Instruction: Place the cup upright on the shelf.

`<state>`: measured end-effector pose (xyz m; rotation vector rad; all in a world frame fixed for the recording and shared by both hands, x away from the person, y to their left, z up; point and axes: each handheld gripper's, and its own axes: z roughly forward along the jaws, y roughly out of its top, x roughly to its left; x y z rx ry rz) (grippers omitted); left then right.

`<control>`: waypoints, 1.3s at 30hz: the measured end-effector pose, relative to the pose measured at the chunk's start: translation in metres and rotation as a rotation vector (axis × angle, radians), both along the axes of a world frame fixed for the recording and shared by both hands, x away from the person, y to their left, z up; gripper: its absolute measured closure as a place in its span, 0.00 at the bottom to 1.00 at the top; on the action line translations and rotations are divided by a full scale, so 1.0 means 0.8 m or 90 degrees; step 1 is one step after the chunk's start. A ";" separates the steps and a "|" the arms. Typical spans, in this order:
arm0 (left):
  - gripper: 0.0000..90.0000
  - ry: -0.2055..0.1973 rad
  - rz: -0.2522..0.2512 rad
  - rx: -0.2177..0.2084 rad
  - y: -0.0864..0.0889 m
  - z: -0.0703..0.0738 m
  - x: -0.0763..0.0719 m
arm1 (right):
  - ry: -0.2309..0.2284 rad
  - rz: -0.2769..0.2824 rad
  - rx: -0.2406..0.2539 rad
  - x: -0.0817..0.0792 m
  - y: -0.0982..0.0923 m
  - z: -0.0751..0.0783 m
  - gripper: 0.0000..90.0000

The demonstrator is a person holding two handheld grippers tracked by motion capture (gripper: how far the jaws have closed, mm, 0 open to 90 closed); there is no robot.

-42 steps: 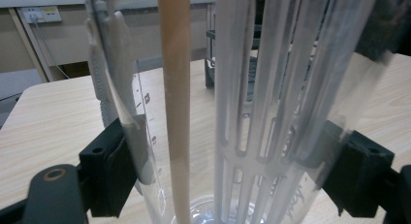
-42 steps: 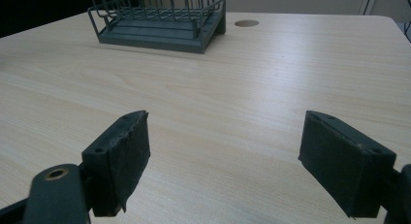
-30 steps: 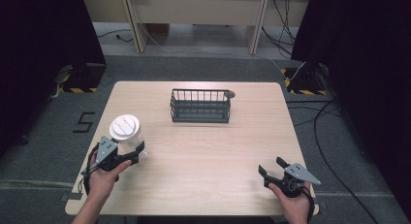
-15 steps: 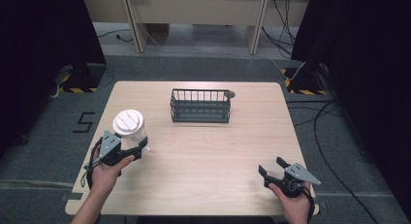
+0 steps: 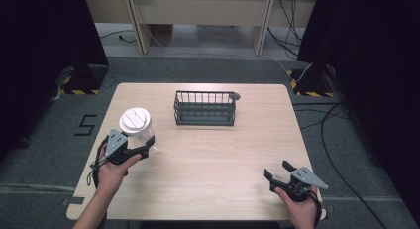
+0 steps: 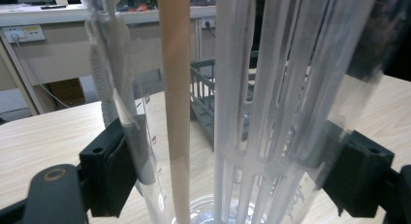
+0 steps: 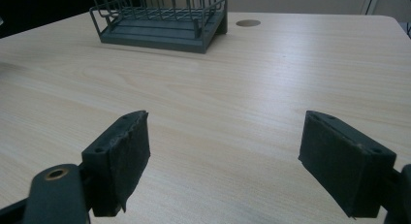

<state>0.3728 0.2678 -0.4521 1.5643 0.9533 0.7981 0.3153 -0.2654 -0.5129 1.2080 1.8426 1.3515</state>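
Hands come in from the near edge of the table, each with a gripper. The right gripper sits low near the front right corner, jaws spread wide with nothing between them. The left gripper is clenched on a clear plastic cup with a white lid — its own camera shows both pads pressed to the ribbed wall, a pale straw inside. The cup stands by the left edge, about midway back. I judge this the carry step, with the wire basket farther back at centre the likely goal; next it needs a lift clearing the basket's rim, kept upright. Bare wood lies between — plenty of room, though the left edge is close.
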 end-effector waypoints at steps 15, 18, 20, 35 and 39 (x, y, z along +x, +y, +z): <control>0.19 0.004 -0.011 -0.005 -0.009 0.007 0.014 | 0.001 0.000 0.001 -0.001 0.002 0.000 0.20; 0.19 0.003 -0.015 -0.004 -0.011 0.008 0.018 | 0.002 0.000 -0.001 -0.001 0.002 0.000 0.20; 0.20 0.002 -0.017 -0.005 -0.013 0.008 0.021 | 0.002 0.000 0.000 0.000 0.001 0.000 0.20; 0.19 -0.001 -0.028 -0.007 -0.033 0.016 0.037 | 0.003 0.000 0.002 0.000 0.001 0.000 0.20; 0.19 -0.001 -0.032 -0.009 -0.038 0.017 0.040 | 0.003 0.001 0.002 0.000 0.001 0.000 0.20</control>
